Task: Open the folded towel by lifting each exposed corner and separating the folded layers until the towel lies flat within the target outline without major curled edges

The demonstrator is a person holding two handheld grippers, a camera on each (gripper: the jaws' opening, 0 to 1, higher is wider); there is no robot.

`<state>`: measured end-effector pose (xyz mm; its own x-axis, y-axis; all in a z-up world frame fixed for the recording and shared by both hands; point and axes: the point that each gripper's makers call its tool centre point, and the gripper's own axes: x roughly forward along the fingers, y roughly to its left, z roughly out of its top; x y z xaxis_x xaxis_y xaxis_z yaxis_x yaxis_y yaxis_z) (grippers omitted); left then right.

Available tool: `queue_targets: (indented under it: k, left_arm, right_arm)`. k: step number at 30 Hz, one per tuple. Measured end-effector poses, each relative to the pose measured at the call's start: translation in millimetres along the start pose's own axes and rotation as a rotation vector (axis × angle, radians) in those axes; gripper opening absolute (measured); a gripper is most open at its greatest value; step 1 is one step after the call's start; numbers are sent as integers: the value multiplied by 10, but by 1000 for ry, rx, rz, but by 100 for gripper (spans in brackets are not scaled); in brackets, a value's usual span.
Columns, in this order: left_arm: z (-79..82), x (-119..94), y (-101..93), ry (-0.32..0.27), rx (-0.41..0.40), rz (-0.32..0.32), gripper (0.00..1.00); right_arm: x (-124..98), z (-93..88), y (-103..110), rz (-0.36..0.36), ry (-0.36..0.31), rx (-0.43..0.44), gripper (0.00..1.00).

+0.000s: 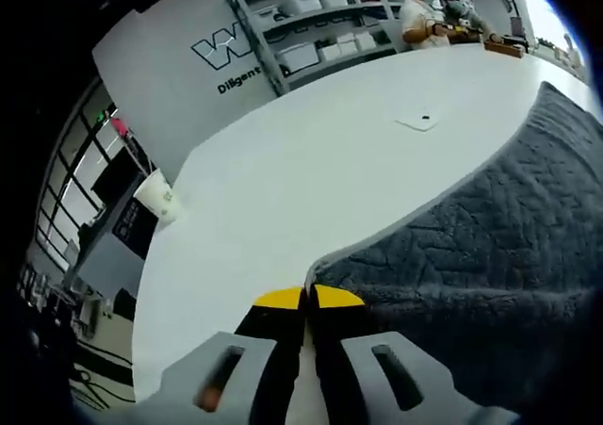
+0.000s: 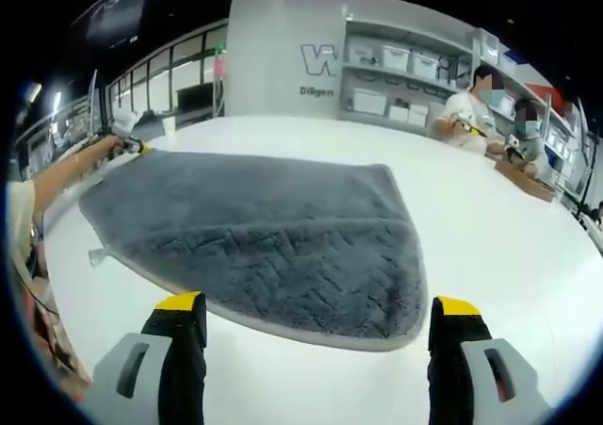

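Note:
A dark grey towel (image 2: pixel 283 232) with a woven pattern lies spread on the white table (image 2: pixel 471 208), its rounded near corner pointing at my right gripper. The right gripper (image 2: pixel 318 304) is open, its yellow-tipped jaws wide apart on either side of that near edge, with nothing between them. In the left gripper view the towel (image 1: pixel 490 246) covers the right side, and one corner runs into the left gripper (image 1: pixel 307 297), whose jaws are pressed together on it. The left gripper (image 2: pixel 132 147) is also seen far left in the right gripper view, at the towel's far corner, held by a person's arm.
A paper cup (image 1: pixel 156 199) with a straw stands near the table's left edge. A small flat scrap (image 1: pixel 419 122) lies on the table beyond the towel. People (image 2: pixel 471 105) sit at the far end by a wooden item (image 2: pixel 528 180). Shelves with boxes (image 2: pixel 396 67) line the back wall.

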<state>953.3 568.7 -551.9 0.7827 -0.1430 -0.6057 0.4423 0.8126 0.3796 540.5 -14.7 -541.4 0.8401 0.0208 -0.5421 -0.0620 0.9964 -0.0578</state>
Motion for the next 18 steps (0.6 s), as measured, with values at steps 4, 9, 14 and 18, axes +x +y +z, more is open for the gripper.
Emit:
queue_targets:
  k: [4,9,14,18]
  left_arm:
    - [2,12,29,28,5,11,2]
    - [-17,-17,3,43,8,7,3]
    - [-25,-133,-37,42,17,-27,15]
    - [23,-285,-85,-21,-30,-85,31]
  right_arm:
    - [7,-3,18,5,3,-9,98]
    - [8,-6,35,9,8,-27,99]
    - [17,11,51,16,1,-26,99]
    - [36,4,73,22,9,-29,99]
